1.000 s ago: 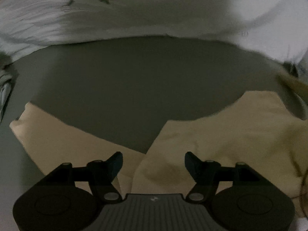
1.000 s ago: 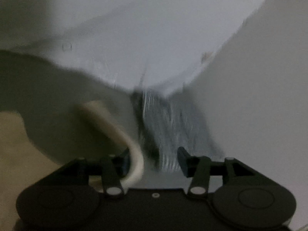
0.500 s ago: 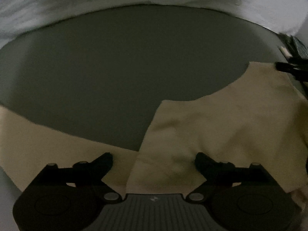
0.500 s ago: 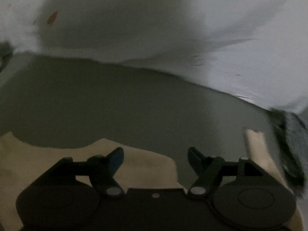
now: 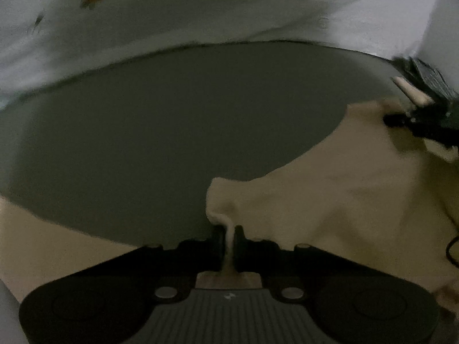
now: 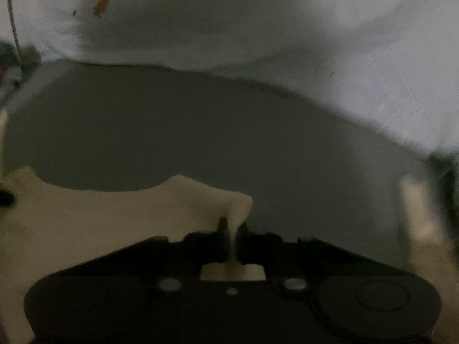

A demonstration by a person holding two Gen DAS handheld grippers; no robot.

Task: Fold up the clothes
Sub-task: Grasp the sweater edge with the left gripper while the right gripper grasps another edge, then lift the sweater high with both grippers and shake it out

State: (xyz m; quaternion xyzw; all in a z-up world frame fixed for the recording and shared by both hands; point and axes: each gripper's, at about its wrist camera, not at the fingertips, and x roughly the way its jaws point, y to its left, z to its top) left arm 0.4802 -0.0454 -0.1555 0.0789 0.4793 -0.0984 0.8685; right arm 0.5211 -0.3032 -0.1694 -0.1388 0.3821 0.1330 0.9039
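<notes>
Cream garment (image 5: 344, 200) pinched in both jaws

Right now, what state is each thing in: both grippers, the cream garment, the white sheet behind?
left gripper: jaws shut on a pinched fold of the cream garment
right gripper: jaws shut on the garment's edge
cream garment: partly spread on the grey surface, held at two points
white sheet: rumpled, beyond the surface

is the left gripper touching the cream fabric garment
Touching. The left wrist view shows the left gripper with both jaws shut on a pinched ridge of the cream fabric garment.
</notes>
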